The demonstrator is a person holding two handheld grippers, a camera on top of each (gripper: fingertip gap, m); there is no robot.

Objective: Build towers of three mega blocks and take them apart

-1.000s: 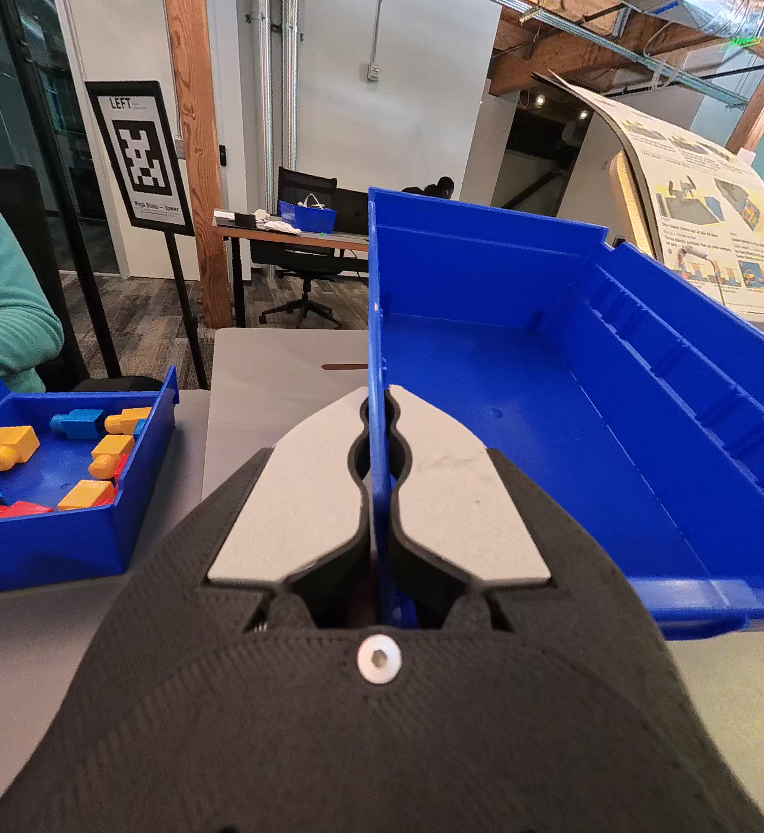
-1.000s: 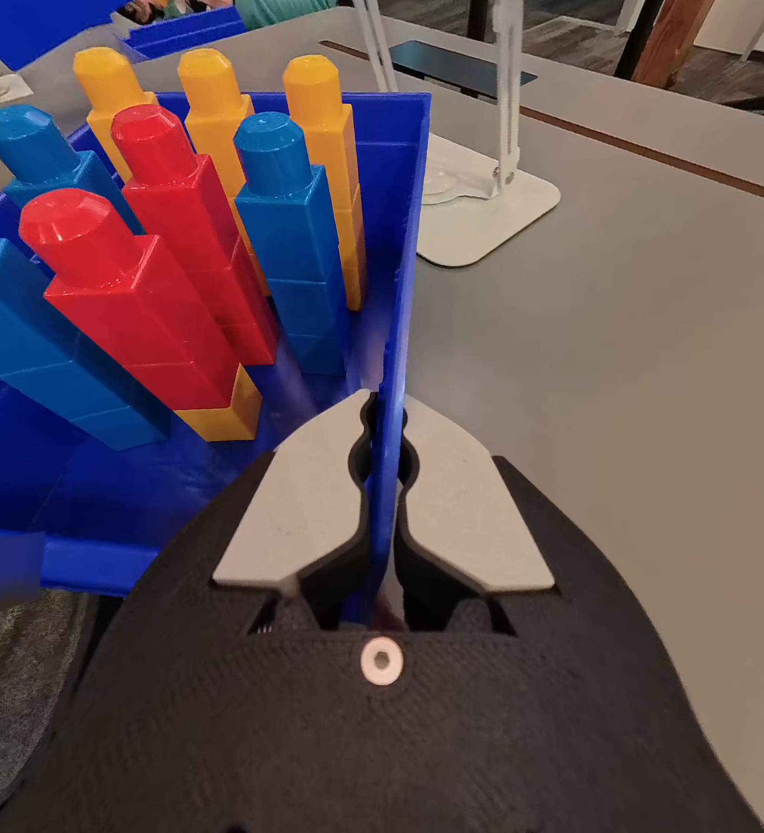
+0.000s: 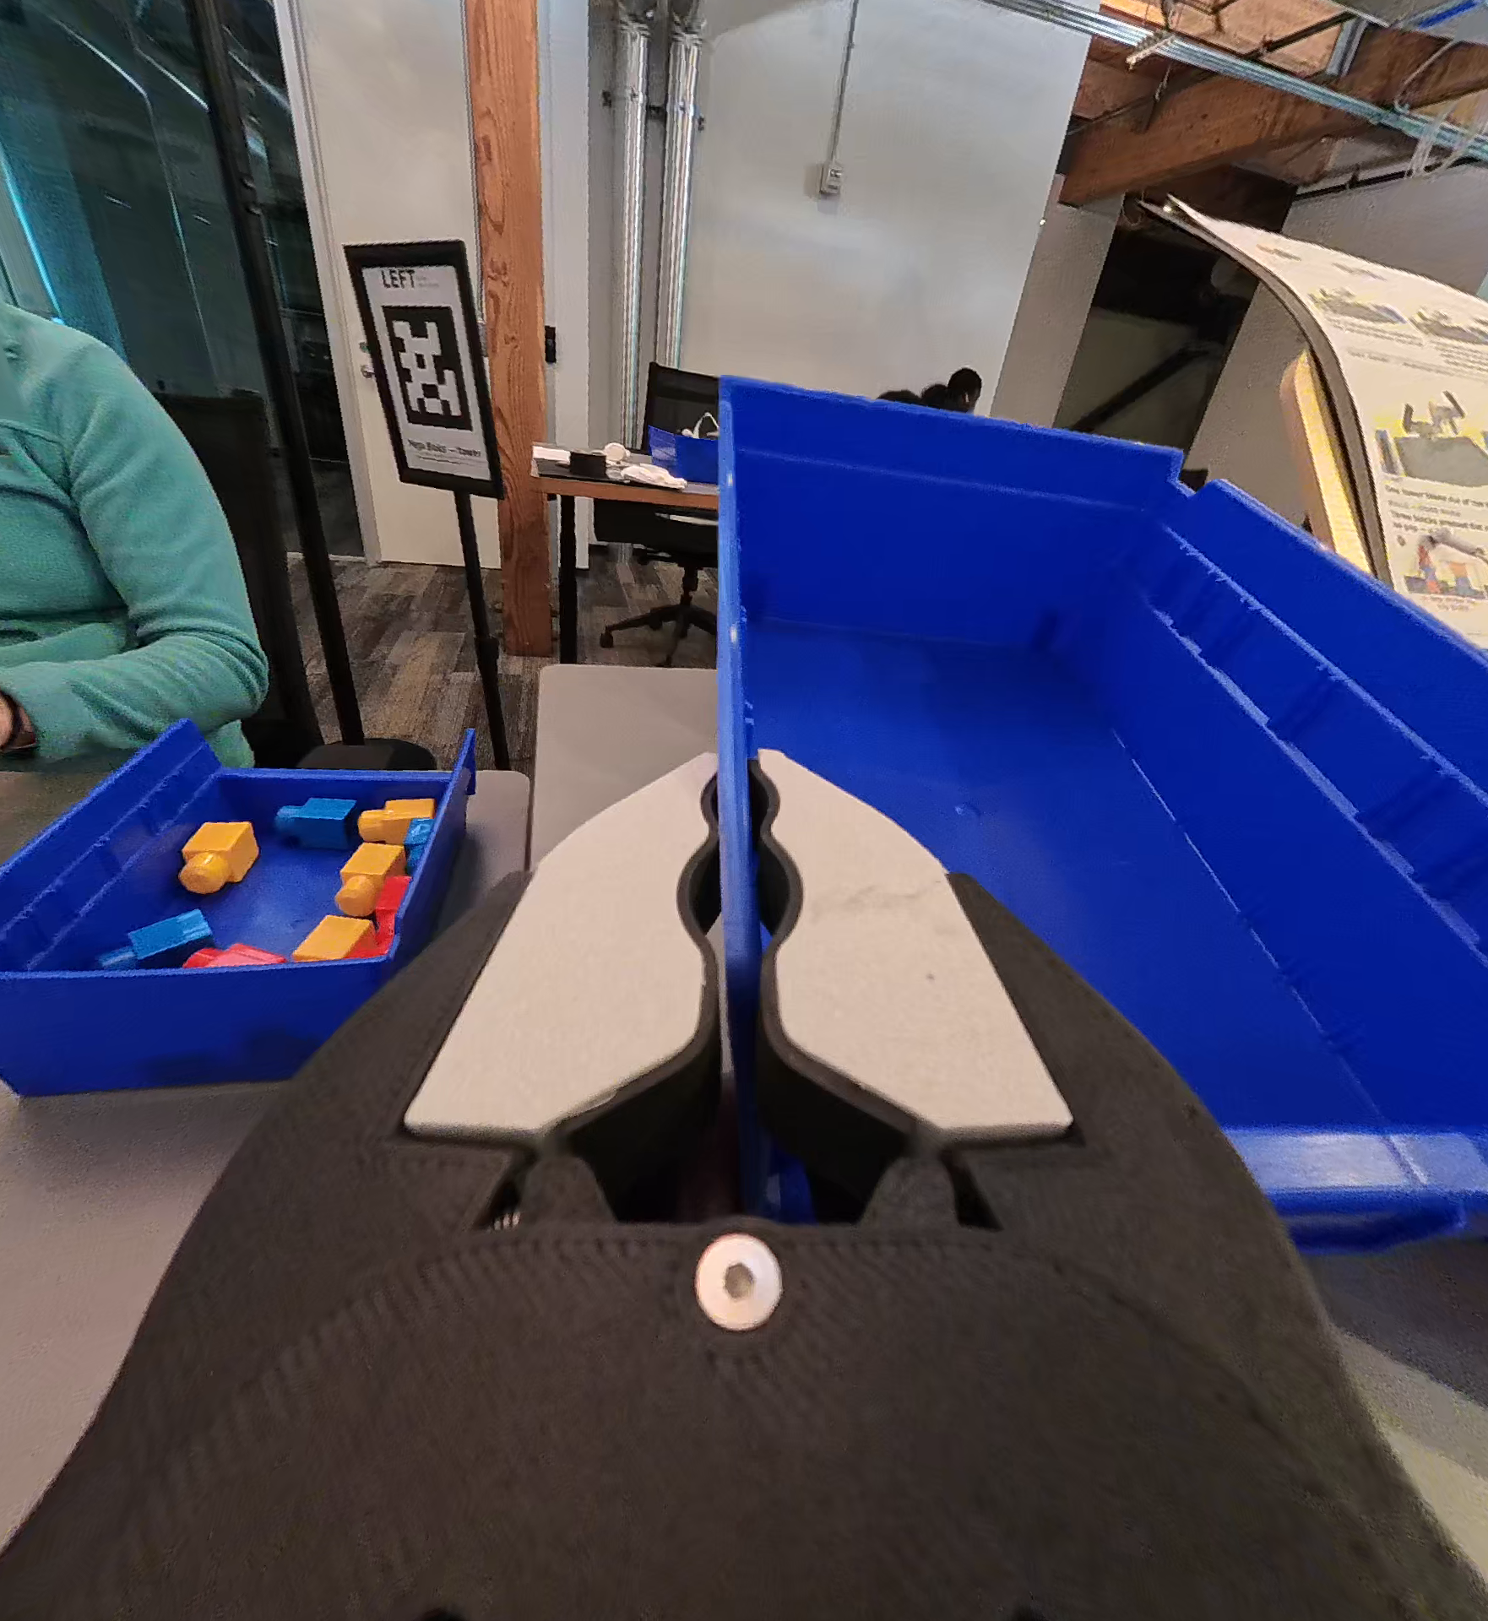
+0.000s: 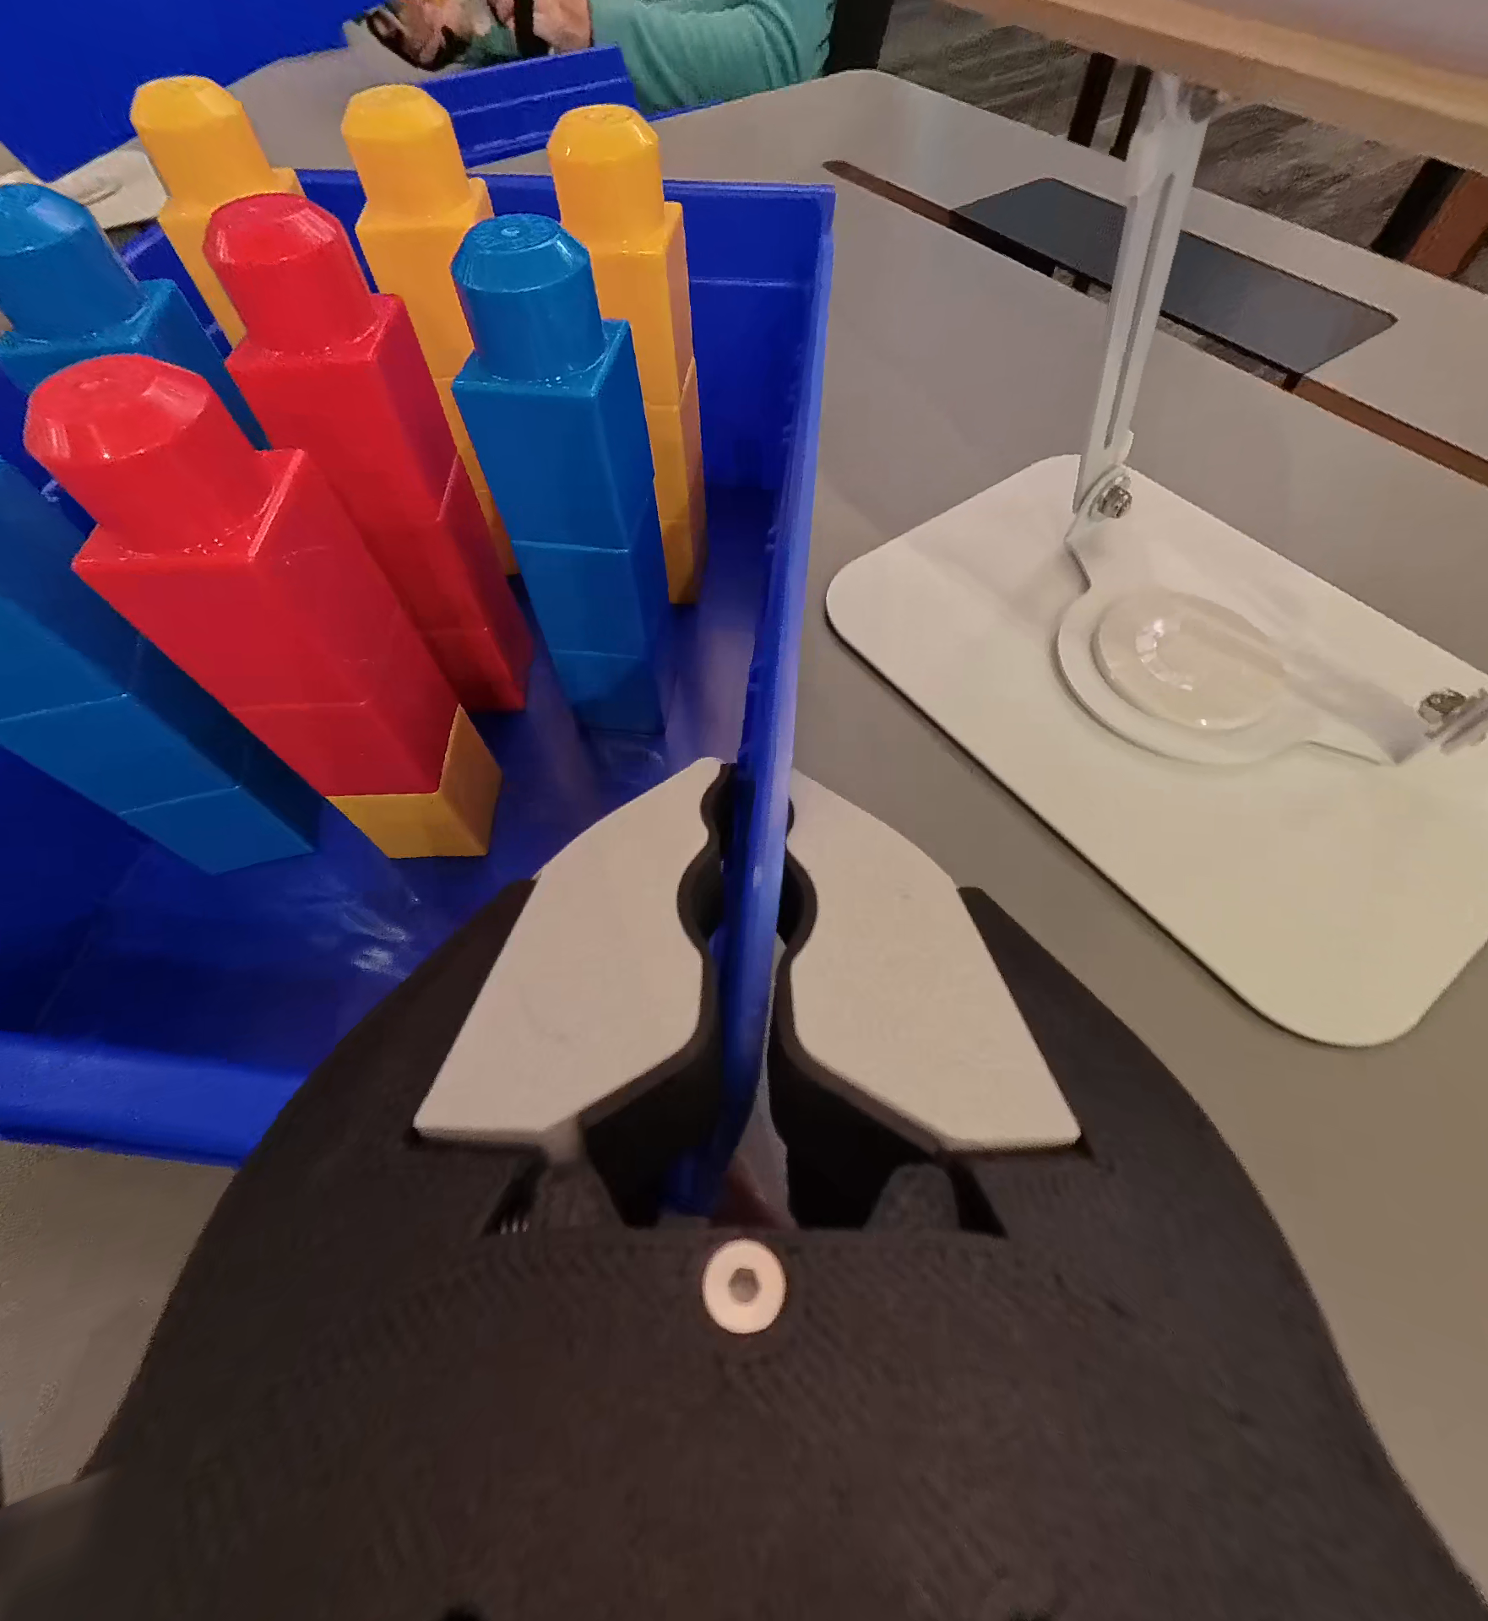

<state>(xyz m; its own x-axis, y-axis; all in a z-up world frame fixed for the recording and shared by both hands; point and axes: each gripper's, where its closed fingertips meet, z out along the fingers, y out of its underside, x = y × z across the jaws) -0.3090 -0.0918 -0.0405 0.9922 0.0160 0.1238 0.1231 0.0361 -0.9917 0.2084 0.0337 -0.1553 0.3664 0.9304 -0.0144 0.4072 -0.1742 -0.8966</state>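
Note:
My left gripper (image 3: 736, 789) is shut on the left wall of an empty blue bin (image 3: 1030, 877), which is tilted and held above the grey table. My right gripper (image 4: 758, 789) is shut on the right wall of a second blue bin (image 4: 797, 491). That bin holds several upright block towers in red (image 4: 284, 596), blue (image 4: 565, 491) and yellow (image 4: 635, 333). A third, smaller blue bin (image 3: 39, 1017) with loose yellow, blue and red blocks (image 3: 363, 868) sits on the table to the left in the left wrist view.
A white stand base (image 4: 1232, 772) with a metal arm sits on the table right of the tower bin. A person in a teal top (image 3: 91, 561) sits at the far left. A sign on a black stand (image 3: 429, 368) and a curved poster board (image 3: 1425, 421) stand behind. Some 55 cm of space lies between my two pairs of fingers.
The left view has shifted slightly, showing more of the person and the small bin. The right view has shifted so the towers look farther left and the stand base nearer. Both grips are unchanged.

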